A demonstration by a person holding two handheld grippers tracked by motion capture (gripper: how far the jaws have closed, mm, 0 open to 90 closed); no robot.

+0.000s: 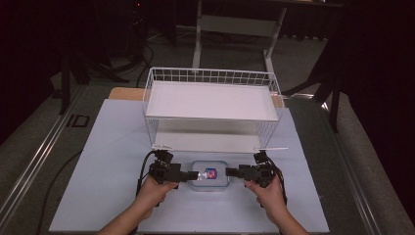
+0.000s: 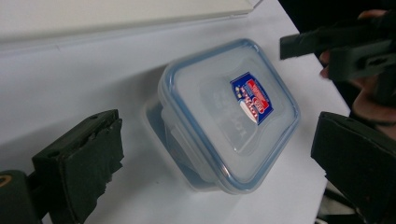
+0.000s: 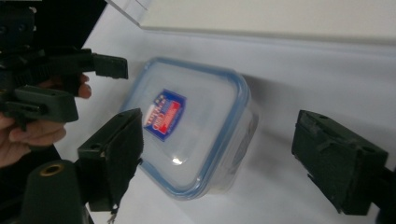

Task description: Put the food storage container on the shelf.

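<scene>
A pale counter spreads before you, and at its far side stands a white wire rack with a flat white shelf on top and an open space beneath. Just in front of the rack, near you and between your two hands, sits a clear plastic container with a blue-rimmed lid and a red and blue label (lid closed, box flat on the counter). Your left claw reaches in from the container's left side and your right claw from its right. In both gripper views the jaws stand wide apart with the container between them, not yet touching it, so neither claw holds anything. By my reading the approach is done; closing on the box, lifting it and placing it, likely on the rack, are all left.
</scene>
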